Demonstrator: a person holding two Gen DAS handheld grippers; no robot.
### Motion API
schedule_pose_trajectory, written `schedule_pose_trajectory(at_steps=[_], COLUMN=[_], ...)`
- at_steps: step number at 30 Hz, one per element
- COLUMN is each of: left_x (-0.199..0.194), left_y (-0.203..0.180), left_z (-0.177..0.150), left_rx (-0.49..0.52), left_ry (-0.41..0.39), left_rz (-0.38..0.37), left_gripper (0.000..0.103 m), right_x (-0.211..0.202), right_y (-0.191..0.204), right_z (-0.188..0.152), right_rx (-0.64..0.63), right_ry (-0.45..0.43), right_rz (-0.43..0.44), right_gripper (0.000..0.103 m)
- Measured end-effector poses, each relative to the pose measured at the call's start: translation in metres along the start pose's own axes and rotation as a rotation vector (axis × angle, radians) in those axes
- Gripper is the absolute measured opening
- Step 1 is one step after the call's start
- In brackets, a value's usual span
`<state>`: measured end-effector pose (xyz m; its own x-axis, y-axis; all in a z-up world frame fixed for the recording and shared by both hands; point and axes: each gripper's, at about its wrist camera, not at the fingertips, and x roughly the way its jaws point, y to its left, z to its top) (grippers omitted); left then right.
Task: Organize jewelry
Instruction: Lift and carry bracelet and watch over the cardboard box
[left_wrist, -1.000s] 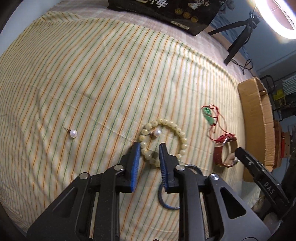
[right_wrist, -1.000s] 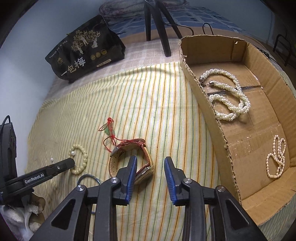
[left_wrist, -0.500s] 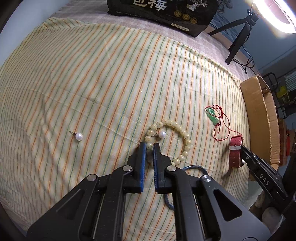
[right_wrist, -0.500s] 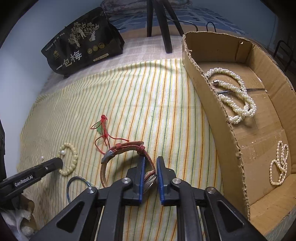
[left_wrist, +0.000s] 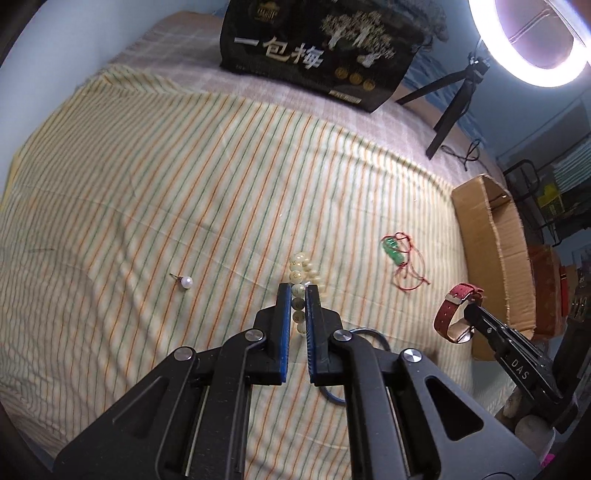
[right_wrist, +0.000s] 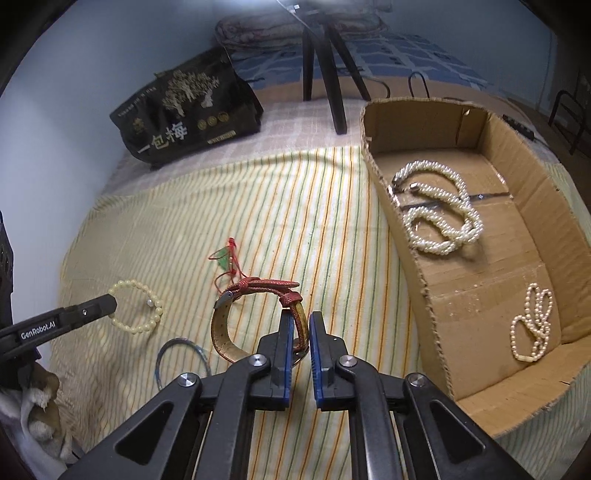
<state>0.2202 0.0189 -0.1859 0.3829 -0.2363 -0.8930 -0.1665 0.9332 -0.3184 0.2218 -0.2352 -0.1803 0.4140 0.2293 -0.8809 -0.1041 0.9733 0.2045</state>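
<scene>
Bracelet (left_wrist: 297, 280): pale cream beads, pinched by left claw (left_wrist: 297, 291) | right claw (right_wrist: 299, 317) pinching red watch (right_wrist: 258, 286)

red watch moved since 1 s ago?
Yes. The red watch is pinched by the right gripper and tipped up off the striped cloth; earlier it lay flat beside the red cord pendant.

The blue ring (left_wrist: 364, 334) lies mostly hidden behind the left tool (left_wrist: 298, 295); the watch (right_wrist: 258, 317) face seems covered by the right tool (right_wrist: 298, 325).
</scene>
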Motion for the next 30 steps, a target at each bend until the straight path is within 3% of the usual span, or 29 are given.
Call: schedule_pose_trajectory(at_steps=[13,30], left_x=[-0.034,-0.056], left_y=[-0.026,-0.104], left_z=[-0.006,-0.012], left_rx=[0.027,0.139], left_ry=[-0.063,-0.121], left_rz=[-0.078,-0.188], left_gripper=[0.005,0.005], right_x=[-0.040,-0.089], right_y=[0.001,-0.052], right_z=[0.002,0.013], right_rx=[-0.018,0.046], right_ry=[-0.092,-0.193], right_rz=[0.011,-0.035], right_gripper=[0.006,0.006])
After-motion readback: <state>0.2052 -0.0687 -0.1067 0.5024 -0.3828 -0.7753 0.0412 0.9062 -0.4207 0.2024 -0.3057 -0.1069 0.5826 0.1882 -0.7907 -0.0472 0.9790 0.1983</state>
